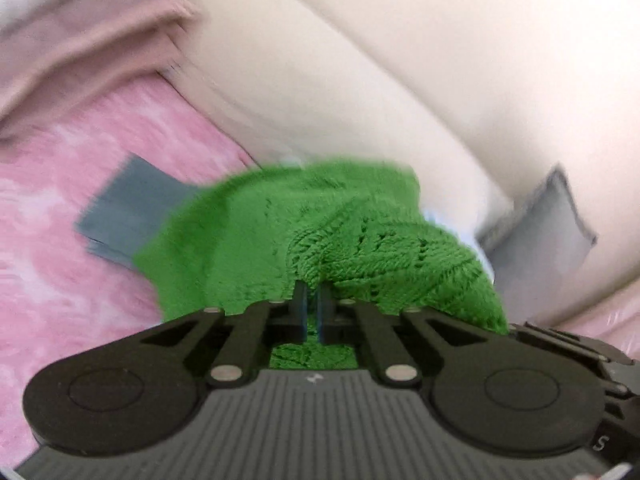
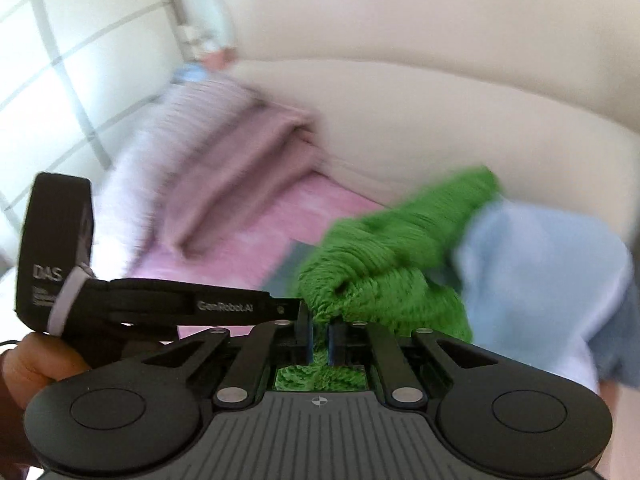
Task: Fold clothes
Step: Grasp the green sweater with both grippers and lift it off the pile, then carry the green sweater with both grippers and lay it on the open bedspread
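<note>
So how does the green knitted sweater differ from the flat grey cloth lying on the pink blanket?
The green knitted sweater is bunched, thick and cable-textured; the flat grey cloth is smooth and thin. The sweater is pinched by the left gripper and right gripper; the cloth is untouched, partly covered by the sweater. Both are above the pink blanket.

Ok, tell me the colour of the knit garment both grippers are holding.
Bright green. The knit garment shows best in the left wrist view, pinched by the left gripper.

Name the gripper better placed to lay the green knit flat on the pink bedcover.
Neither clearly: left gripper and right gripper both pinch the green knit; they should probably lower it together.
</note>
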Tool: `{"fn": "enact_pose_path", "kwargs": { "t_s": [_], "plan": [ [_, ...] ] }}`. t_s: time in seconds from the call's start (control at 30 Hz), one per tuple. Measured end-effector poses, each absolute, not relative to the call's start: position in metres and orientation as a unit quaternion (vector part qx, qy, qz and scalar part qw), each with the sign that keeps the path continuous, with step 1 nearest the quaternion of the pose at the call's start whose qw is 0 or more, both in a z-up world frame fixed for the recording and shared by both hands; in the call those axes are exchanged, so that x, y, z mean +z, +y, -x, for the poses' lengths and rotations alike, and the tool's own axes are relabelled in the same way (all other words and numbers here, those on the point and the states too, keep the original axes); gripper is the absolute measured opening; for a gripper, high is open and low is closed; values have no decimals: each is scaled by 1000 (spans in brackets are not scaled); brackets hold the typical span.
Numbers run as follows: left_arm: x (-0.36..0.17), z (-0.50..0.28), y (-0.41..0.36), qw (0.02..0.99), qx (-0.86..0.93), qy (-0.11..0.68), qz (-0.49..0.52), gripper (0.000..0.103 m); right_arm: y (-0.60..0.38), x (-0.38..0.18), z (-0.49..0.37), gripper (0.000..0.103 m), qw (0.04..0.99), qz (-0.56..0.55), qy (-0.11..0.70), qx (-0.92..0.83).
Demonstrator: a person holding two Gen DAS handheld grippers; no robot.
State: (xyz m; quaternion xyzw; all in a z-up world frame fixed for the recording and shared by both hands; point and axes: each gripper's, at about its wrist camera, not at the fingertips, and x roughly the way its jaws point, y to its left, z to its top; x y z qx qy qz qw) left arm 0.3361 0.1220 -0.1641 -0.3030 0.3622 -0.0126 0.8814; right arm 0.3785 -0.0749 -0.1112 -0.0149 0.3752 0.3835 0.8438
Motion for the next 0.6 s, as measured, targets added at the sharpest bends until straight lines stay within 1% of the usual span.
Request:
{"fn": "enact_pose_path", "kwargs": {
  "t_s": [0.17, 0.33, 0.5, 0.57, 0.6],
  "plan": [
    [-120, -247, 156, 896, 56, 295, 327, 1, -29, -71, -330, 4, 816, 18, 322, 480],
    [-64, -118, 190, 897, 162, 205, 357, 1, 22, -27, -258, 4, 757, 12, 267, 596],
    [-7, 21, 204, 888, 290, 142, 327, 2, 67, 8, -179, 4, 677, -13, 249, 693],
    [10, 72, 206, 873, 345, 130, 319, 2, 85, 17, -148, 4, 643, -15, 247, 725],
    [16, 98, 208, 860, 377, 135, 318, 2, 96, 18, -136, 5, 627, -14, 259, 735]
  ]
}}
